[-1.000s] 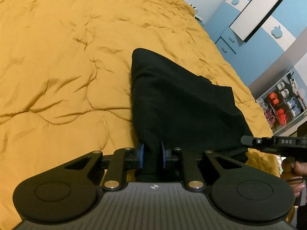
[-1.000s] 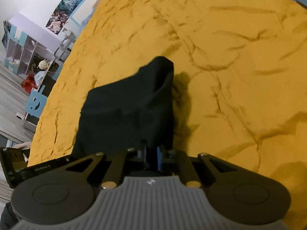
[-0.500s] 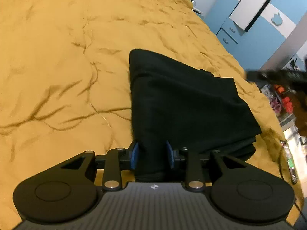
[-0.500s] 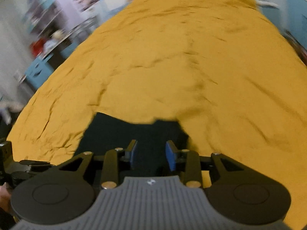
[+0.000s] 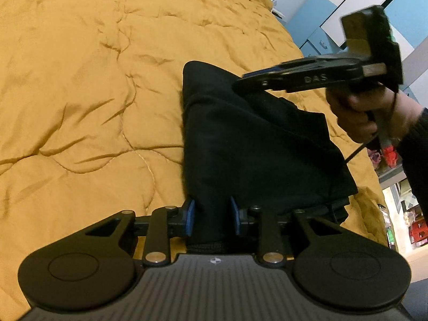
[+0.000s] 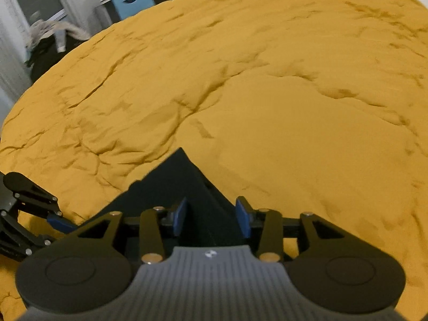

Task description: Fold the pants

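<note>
Black pants (image 5: 256, 144) lie folded in a thick stack on the bed's mustard-yellow quilt (image 5: 80, 93), near the bed's right edge in the left wrist view; a peaked corner points away from the camera. Left gripper (image 5: 211, 215) sits low at the near end of the stack, its blue pads (image 5: 190, 215) on either side of a raised fold of black fabric; jaws part-spread, having just closed in slightly, and the fold sits between them, left pad looks to touch the cloth, right pad shows a thin gap, so no firm pinch seen. Right gripper (image 6: 211, 218) hangs above the far corner of the pants (image 6: 184, 187), jaws part-spread after just closing a little, black cloth below and between the pads (image 6: 242, 220), no contact visible. In the left wrist view the right gripper (image 5: 251, 80) shows from the side, blurred, held by a hand (image 5: 358, 117) in a dark sleeve (image 5: 414, 155), over the stack's upper right. Blue-and-white cabinets (image 5: 347, 13) stand past the bed.
</note>
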The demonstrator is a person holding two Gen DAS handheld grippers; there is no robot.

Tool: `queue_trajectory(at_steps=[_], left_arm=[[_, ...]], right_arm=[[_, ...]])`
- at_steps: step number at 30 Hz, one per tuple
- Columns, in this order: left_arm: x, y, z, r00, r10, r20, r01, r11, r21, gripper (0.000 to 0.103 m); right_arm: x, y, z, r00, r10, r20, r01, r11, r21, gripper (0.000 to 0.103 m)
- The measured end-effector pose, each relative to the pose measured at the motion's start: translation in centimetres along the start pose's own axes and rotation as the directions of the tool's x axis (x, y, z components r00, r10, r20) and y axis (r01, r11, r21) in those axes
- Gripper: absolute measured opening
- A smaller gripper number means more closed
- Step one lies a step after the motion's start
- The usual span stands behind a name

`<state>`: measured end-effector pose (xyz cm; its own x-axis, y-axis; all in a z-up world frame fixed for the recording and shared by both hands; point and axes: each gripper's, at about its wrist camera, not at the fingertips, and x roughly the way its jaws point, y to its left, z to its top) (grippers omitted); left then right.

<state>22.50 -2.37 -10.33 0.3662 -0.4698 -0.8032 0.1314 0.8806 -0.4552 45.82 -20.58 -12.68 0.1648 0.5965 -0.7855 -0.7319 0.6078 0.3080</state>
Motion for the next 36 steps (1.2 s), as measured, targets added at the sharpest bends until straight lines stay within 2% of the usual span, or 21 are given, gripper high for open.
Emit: queue_trajectory(at_steps=[1, 2, 5, 9, 14, 16, 17, 18, 19, 21, 22, 25, 29, 31, 32, 36], left_arm=[[0.0, 0.0, 0.0, 1.000, -0.005, -0.002, 0.005, 1.000, 0.003, 0.022], [-0.1, -0.1, -0.1, 1.000, -0.011, -0.004, 0.011, 1.000, 0.015, 0.017], [-0.4, -0.9, -0.6, 1.000, 0.000, -0.020, 0.002, 0.995, 0.105, 0.013], [-0.7, -0.1, -0.7, 1.000, -0.016, -0.027, 0.018, 0.998, 0.062, 0.013], [-0.8, -0.3, -0.9, 1.000, 0.000, -0.023, 0.002, 0.998, 0.057, 0.016], [-1.3, -0.4, -0.9, 1.000, 0.012, 0.001, -0.012, 0.998, 0.060, 0.020], [-1.8, -0.6, -0.9, 1.000, 0.025, 0.009, -0.026, 0.997, 0.068, 0.020], [-2.4, -1.0, -0.9, 0.999, 0.042, 0.027, -0.044, 0.995, 0.087, 0.021], [-3.0, -1.7, -0.9, 0.996, 0.070, 0.045, -0.075, 0.990, 0.117, 0.029], [-4.4, -3.4, -1.1, 0.991, 0.097, 0.096, -0.114, 0.974, 0.194, 0.043], [-5.1, -4.4, -1.2, 0.989, 0.080, 0.126, -0.107, 0.969, 0.224, 0.048], [-5.9, -7.3, -1.5, 0.984, -0.054, 0.171, -0.002, 0.950, 0.313, 0.049], [-2.4, -12.0, -2.0, 0.971, -0.190, 0.145, 0.095, 0.864, 0.495, 0.049], [0.2, -13.7, -2.1, 0.973, -0.199, 0.113, 0.106, 0.830, 0.547, 0.049], [1.7, -14.5, -2.2, 0.978, -0.181, 0.099, 0.096, 0.823, 0.560, 0.049], [5.5, -15.7, -2.4, 0.990, -0.131, 0.046, 0.083, 0.825, 0.560, 0.048]], right_arm=[[0.2, 0.1, 0.1, 1.000, 0.014, -0.008, -0.014, 1.000, -0.009, 0.000], [0.3, 0.2, 0.2, 1.000, 0.018, -0.001, -0.018, 1.000, -0.009, 0.000], [-0.8, 0.1, 0.5, 0.998, 0.025, 0.064, -0.027, 0.999, 0.035, 0.000], [-1.3, -0.2, 0.9, 0.993, -0.050, 0.107, 0.043, 0.997, 0.070, 0.000], [1.1, 0.5, 0.8, 0.996, -0.090, 0.008, 0.089, 0.993, 0.077, 0.000], [0.1, 1.0, 0.4, 0.994, -0.103, 0.037, 0.101, 0.993, 0.052, 0.008], [-0.8, 0.6, 0.2, 0.995, -0.083, 0.057, 0.079, 0.994, 0.074, 0.014], [-2.1, 0.0, -0.3, 0.994, -0.068, 0.088, 0.059, 0.994, 0.095, 0.028], [-3.3, -0.5, -0.7, 0.992, -0.062, 0.107, 0.051, 0.993, 0.104, 0.034], [-5.6, -1.6, -1.8, 0.990, -0.063, 0.126, 0.048, 0.992, 0.115, 0.034], [-6.5, -2.1, -2.4, 0.989, -0.063, 0.131, 0.046, 0.991, 0.123, 0.034], [-8.9, -3.6, -4.2, 0.988, -0.052, 0.142, 0.031, 0.989, 0.146, 0.038], [-8.9, -4.4, -5.6, 0.995, -0.064, 0.079, 0.053, 0.988, 0.142, 0.039], [-8.1, -4.6, -6.1, 0.998, -0.059, 0.027, 0.055, 0.991, 0.125, 0.039], [-7.7, -4.7, -6.2, 0.999, -0.054, 0.002, 0.054, 0.992, 0.117, 0.039], [-6.7, -5.0, -6.7, 0.998, -0.054, -0.041, 0.058, 0.993, 0.098, 0.038]])
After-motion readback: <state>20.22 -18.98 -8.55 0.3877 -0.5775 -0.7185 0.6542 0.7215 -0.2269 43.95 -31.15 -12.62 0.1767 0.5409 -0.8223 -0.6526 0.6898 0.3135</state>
